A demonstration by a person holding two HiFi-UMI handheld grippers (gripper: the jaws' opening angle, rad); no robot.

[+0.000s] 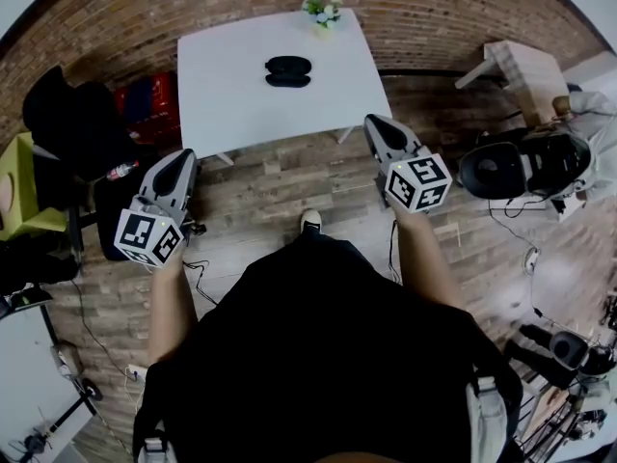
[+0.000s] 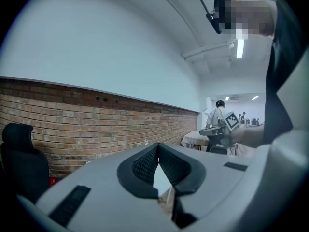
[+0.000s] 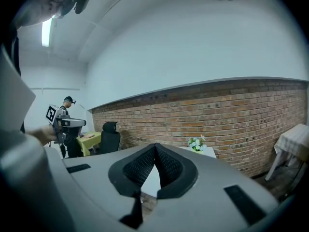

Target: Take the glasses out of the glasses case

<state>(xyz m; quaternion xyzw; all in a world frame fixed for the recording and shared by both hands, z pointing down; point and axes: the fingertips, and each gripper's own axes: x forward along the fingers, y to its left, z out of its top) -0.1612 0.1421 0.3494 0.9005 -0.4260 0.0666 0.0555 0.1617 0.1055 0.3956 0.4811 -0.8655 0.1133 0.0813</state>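
Note:
A black glasses case (image 1: pixel 287 70) lies closed on the white table (image 1: pixel 231 95) ahead of me, near the table's middle. My left gripper (image 1: pixel 179 165) hangs over the wooden floor, well short of the table's near left corner, jaws shut and empty. The right gripper (image 1: pixel 376 127) is level with the table's near right corner, also shut with nothing in it. In the left gripper view the jaw tips (image 2: pixel 158 146) meet; in the right gripper view they (image 3: pixel 155 146) meet too. The case shows in neither gripper view.
A small pot of flowers (image 1: pixel 323 10) stands at the table's far edge by the brick wall. A black office chair (image 1: pixel 67 114) and a red box (image 1: pixel 149 104) sit left of the table. A draped table (image 1: pixel 525 70) and black gear (image 1: pixel 525 162) stand at right.

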